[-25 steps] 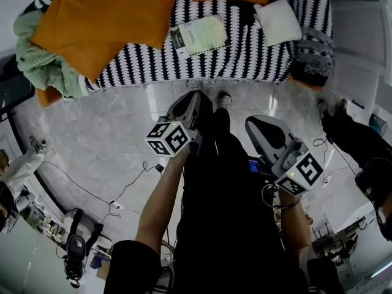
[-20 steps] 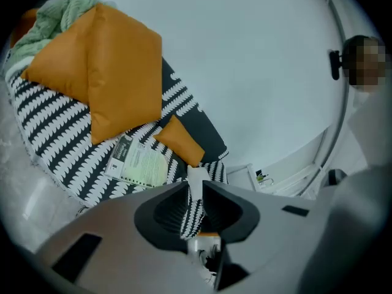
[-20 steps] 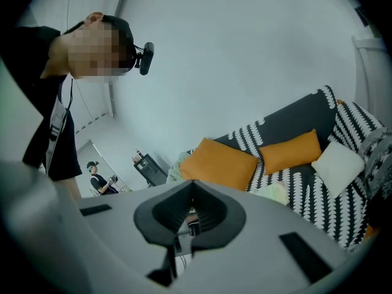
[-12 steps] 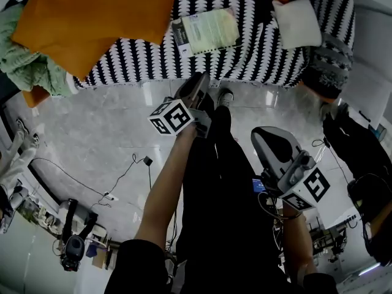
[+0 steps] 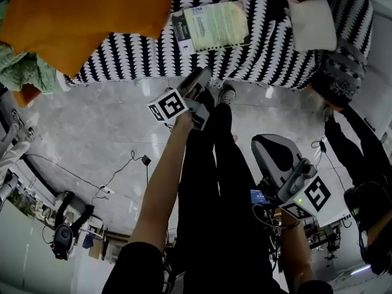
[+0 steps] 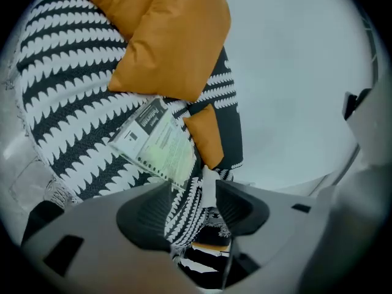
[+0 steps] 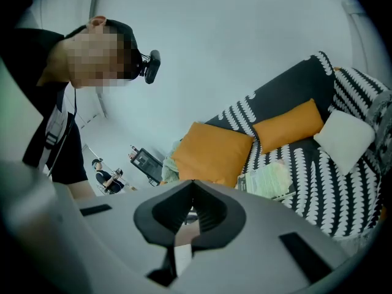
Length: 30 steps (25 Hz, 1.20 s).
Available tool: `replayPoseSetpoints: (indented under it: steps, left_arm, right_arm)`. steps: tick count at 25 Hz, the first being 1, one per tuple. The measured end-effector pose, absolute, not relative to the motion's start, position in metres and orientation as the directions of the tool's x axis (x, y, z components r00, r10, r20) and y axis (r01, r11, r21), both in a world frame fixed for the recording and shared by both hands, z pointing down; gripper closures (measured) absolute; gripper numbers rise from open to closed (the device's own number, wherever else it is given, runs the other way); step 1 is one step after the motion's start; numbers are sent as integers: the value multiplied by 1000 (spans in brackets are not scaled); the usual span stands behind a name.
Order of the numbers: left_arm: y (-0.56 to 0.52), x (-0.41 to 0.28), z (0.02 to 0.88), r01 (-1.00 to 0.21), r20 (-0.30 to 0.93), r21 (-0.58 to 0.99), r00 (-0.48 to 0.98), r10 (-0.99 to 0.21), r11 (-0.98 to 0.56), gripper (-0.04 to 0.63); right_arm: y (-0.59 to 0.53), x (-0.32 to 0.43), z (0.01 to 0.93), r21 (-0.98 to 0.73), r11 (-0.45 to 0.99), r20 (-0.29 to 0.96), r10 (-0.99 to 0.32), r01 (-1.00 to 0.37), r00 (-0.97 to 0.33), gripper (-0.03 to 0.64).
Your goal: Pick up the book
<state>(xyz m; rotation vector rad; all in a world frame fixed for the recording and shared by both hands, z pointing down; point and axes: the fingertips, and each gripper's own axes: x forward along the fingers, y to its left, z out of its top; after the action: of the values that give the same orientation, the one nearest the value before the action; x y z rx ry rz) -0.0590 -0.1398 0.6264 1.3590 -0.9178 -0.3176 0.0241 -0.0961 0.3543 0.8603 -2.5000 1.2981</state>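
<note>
The book [image 5: 211, 26], pale green with a dark spine strip, lies flat on the black-and-white patterned sofa [image 5: 141, 57]. In the left gripper view the book [image 6: 158, 143] lies just beyond the jaws. My left gripper [image 5: 201, 78] hovers over the floor at the sofa's front edge, pointing at the book. Its jaws have just been opening and nothing is between them [image 6: 191, 210]. My right gripper [image 5: 264, 144] hangs lower and nearer to my legs, far from the book. Its tips [image 7: 193, 185] meet, with nothing held. The right gripper view shows the book [image 7: 266, 181] far off.
A large orange pillow [image 5: 86, 17] lies left of the book, and a white pillow [image 5: 312, 23] to its right. A green blanket [image 5: 24, 72] hangs at the sofa's left end. Cables [image 5: 122, 176] and gear lie on the grey floor. Another person [image 7: 92, 60] stands nearby.
The left gripper has moved forward to the sofa's edge and rolled, and the book now looks nearer. The right gripper has sunk lower in the head view.
</note>
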Motion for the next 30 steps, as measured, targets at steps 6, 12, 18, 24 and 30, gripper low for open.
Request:
replayPoseSetpoints:
  steps: [6, 12, 18, 24, 30]
  left_arm:
    - [-144, -64, 666, -238, 372, 928, 602, -707, 285, 354]
    - [-151, -70, 701, -213, 399, 916, 555, -730, 339, 345]
    - [-159, -71, 726, -184, 412, 909, 521, -747, 373, 344]
    - [-160, -73, 747, -213, 437, 899, 509, -741, 383, 344]
    - [-170, -76, 759, -212, 440, 897, 502, -744, 388, 344]
  right_arm:
    - [-101, 14, 375, -699, 423, 430, -396, -577, -811, 600]
    - [-109, 15, 387, -700, 408, 445, -393, -586, -805, 600]
    - [-111, 18, 396, -697, 393, 460, -396, -599, -795, 600]
    - [-111, 17, 402, -707, 375, 460, -401, -600, -792, 600]
    - [-111, 18, 409, -716, 356, 459, -408, -601, -789, 600]
